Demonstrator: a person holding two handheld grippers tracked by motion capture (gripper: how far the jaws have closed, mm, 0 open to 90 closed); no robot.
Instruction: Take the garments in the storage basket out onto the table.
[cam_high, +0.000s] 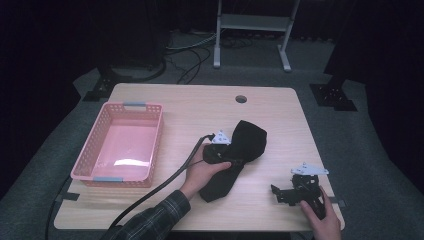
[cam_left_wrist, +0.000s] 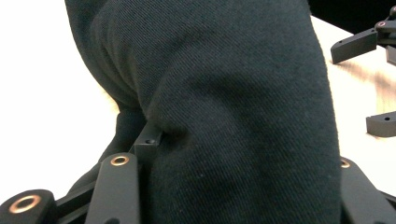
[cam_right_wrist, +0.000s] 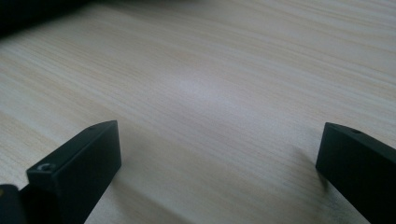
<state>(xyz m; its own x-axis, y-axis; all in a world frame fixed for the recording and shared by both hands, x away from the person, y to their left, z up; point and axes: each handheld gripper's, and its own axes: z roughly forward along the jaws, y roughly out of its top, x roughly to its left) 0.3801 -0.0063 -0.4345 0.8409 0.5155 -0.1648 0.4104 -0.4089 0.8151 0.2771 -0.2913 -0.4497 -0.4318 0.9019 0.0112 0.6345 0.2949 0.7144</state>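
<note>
high view: black cloth (cam_high: 240, 155) lies mid-table, right of the pink basket (cam_high: 125, 145); left gripper (cam_high: 220, 150) sits on its middle, right gripper (cam_high: 295, 192) rests apart near the front edge.
left gripper view: cloth bunched between the jaws; whether pinched, cannot tell.
right gripper view: jaws wide apart over bare table (cam_right_wrist: 210, 84), holding nothing.
</note>
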